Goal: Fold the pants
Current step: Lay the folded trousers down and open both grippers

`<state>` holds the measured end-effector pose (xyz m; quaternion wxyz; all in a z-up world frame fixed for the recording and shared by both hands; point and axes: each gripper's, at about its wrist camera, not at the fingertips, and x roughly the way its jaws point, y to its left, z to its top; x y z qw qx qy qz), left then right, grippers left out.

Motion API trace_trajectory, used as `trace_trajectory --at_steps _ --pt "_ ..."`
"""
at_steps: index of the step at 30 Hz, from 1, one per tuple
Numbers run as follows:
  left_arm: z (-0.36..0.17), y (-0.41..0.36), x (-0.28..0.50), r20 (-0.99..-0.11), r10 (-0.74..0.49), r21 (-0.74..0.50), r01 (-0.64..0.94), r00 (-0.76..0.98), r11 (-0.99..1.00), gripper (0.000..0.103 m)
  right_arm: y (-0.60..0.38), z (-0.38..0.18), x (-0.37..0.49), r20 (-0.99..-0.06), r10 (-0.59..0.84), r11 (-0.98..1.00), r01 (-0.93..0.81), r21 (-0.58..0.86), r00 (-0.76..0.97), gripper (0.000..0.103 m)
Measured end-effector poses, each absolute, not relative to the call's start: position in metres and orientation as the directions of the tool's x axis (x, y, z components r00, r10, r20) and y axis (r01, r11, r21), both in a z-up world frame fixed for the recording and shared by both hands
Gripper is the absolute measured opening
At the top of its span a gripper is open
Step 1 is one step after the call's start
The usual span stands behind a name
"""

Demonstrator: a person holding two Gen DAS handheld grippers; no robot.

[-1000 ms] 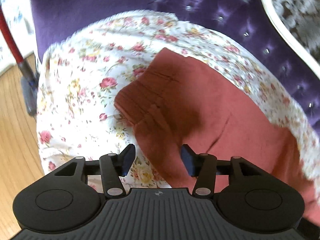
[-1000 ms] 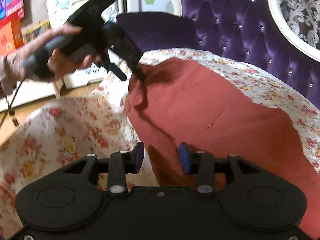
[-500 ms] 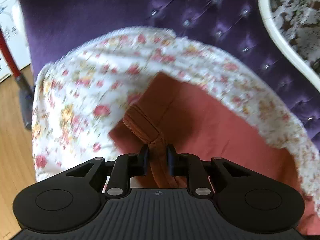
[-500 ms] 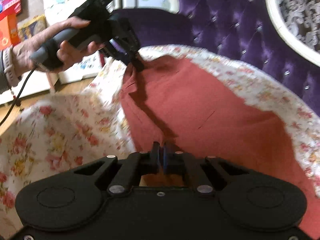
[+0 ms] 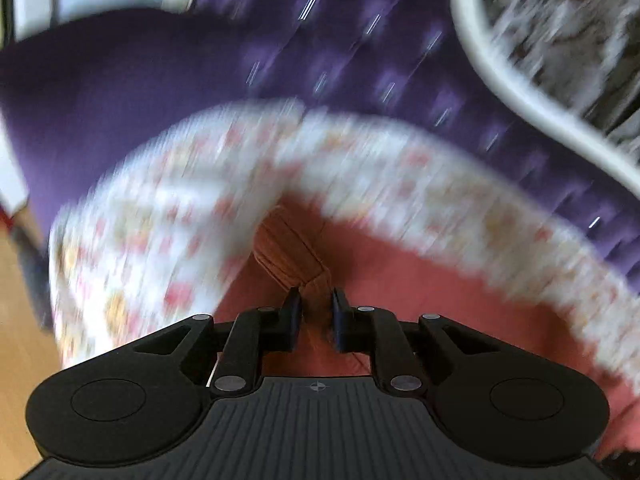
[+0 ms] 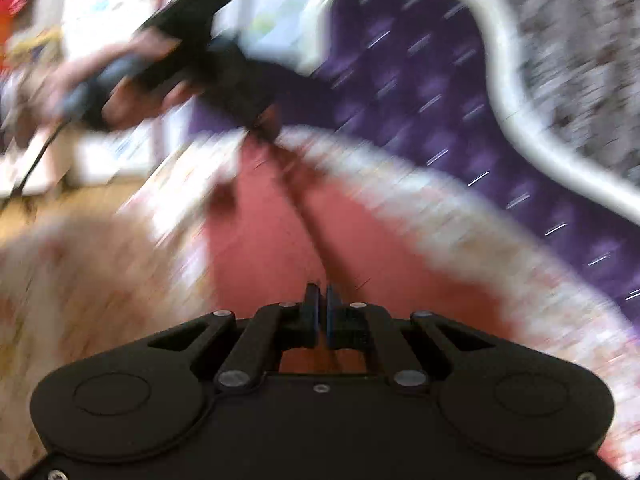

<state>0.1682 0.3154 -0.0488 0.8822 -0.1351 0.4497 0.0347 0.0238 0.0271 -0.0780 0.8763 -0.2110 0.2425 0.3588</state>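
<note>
Rust-red pants [image 5: 420, 280] lie on a floral sheet [image 5: 160, 216]; both views are blurred by motion. My left gripper [image 5: 314, 312] is shut on a bunched fold of the pants' waistband [image 5: 288, 252], which rises from the jaws. In the right wrist view my right gripper [image 6: 322, 312] is shut on the near edge of the pants [image 6: 272, 248]. A taut ridge of cloth [image 6: 308, 216] runs from it up to the left gripper [image 6: 260, 120], held by a person's hand [image 6: 132, 80] at the far corner.
The sheet covers a purple tufted sofa [image 5: 360, 60] with a white curved frame [image 5: 500, 80]. Wooden floor [image 5: 16, 360] shows at the left. In the right wrist view, white furniture [image 6: 120, 148] and a cable [image 6: 36, 160] stand beyond the sofa's end.
Both grippers went from open to shut on the pants. The left one has lifted the waistband corner off the sheet, and the cloth between the two grippers has pulled taut.
</note>
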Motion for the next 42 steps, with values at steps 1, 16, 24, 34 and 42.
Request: trace_trajectory --at_steps 1,16,24,34,42 --pt "-0.063 0.320 0.166 -0.832 -0.045 -0.190 -0.207 0.554 0.960 0.015 0.036 -0.092 0.017 -0.614 0.527 0.613 -0.763 -0.204 0.587 0.007" --pt "-0.039 0.321 0.129 -0.770 0.173 -0.027 -0.303 0.615 0.953 0.021 0.015 -0.086 0.018 -0.601 0.562 0.658 -0.748 -0.092 0.568 0.031" --pt "-0.029 0.283 0.131 -0.771 0.080 -0.073 -0.211 0.632 0.975 0.021 0.026 -0.110 0.013 -0.690 0.548 0.604 -0.794 -0.064 0.472 0.035" --pt "-0.064 0.186 0.149 -0.802 -0.071 -0.063 0.034 0.593 0.997 0.021 -0.023 -0.075 0.033 -0.592 0.562 0.743 -0.666 0.056 0.577 0.034" --pt "-0.092 0.194 0.155 -0.802 -0.071 -0.114 -0.035 0.593 0.993 0.021 -0.066 -0.050 0.114 -0.568 0.484 0.834 -0.547 0.069 0.666 0.040"
